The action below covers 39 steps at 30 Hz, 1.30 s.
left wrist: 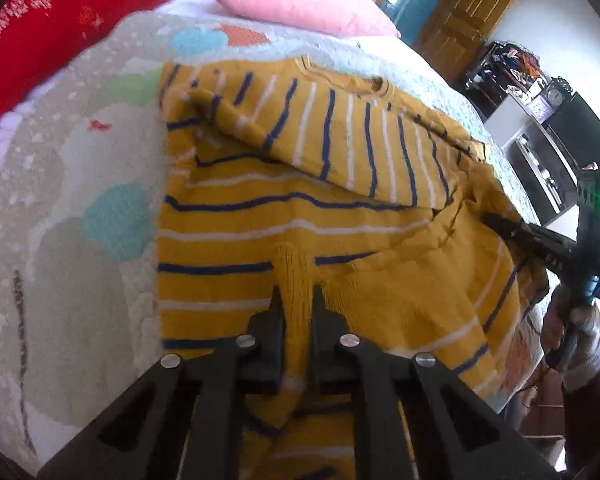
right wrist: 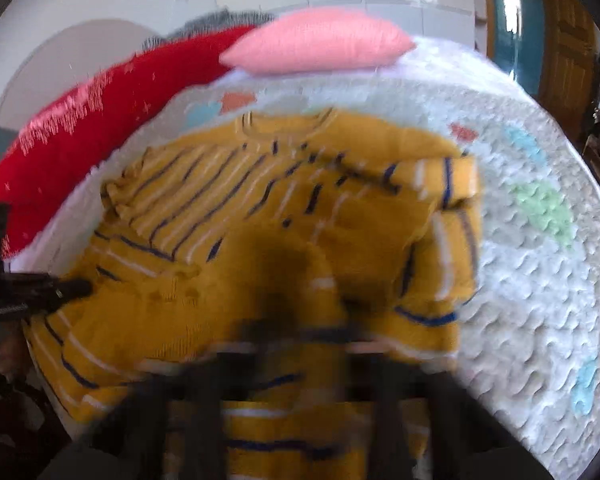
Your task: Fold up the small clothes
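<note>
Black linkage bars fill the bottom of the left wrist view, and the left tongs point(left wrist: 298, 300) are pinched narrow on a raised ridge of the mustard-yellow striped sweater point(left wrist: 300, 200) near its hem. Ahead of them the sweater lies on the bed point(left wrist: 80, 160), whose textured white cover carries pastel patches; one sleeve is folded across the chest, with the neckline at the far end. Off to their right, the right tongs point(left wrist: 496, 224) bite into the sweater's side edge, held by a hand point(left wrist: 572, 332) in a light glove with a dark red sleeve behind it. Beyond the sweater sit a pink pillow point(left wrist: 300, 4) and, to its left, a red blanket point(left wrist: 60, 20). From the right wrist view, badly blurred, the right tongs' own tips cannot be made out, though they sit low against bunched yellow knit and read as closed on it; the left tongs point(right wrist: 76, 288) enter from the left edge, tips touching the sweater point(right wrist: 300, 208).
</note>
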Each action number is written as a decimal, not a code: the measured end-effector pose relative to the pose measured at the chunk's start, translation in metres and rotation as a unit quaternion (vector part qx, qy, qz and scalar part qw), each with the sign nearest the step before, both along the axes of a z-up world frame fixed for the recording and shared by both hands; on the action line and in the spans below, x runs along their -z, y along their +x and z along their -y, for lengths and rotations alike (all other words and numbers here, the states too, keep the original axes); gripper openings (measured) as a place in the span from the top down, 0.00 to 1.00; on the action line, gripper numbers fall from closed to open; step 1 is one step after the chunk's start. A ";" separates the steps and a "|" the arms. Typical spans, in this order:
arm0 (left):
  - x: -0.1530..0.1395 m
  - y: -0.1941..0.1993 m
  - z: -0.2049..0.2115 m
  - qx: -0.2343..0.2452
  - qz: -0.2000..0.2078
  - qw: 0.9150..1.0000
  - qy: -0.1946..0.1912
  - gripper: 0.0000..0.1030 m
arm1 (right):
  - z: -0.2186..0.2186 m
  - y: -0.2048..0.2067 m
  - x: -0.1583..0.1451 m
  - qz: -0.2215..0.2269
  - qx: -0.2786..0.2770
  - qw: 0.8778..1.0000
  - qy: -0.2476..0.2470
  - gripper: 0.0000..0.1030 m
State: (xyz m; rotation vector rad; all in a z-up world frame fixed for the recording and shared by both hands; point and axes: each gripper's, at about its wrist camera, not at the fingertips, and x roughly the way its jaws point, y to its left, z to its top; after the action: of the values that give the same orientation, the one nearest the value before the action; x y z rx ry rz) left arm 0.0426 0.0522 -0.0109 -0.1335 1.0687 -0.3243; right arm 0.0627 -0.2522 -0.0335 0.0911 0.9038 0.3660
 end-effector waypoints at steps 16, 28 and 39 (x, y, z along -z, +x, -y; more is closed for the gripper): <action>-0.077 0.098 -0.016 -0.083 0.068 0.994 0.016 0.93 | 0.029 0.033 -0.072 0.061 0.043 0.994 0.085 0.93; -0.046 0.195 0.013 -0.090 0.036 0.993 0.070 0.95 | 0.059 0.110 -0.027 0.012 0.124 0.985 0.123 0.93; 0.005 0.230 -0.006 -0.118 0.011 0.992 0.035 0.66 | 0.082 0.152 0.039 -0.046 0.125 0.969 0.209 0.87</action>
State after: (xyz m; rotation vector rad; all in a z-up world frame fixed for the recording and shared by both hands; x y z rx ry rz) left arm 0.2726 0.0581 -0.0159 -0.1910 1.0295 -0.0757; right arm 0.2144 -0.3341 -0.0721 0.6094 0.8836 0.3136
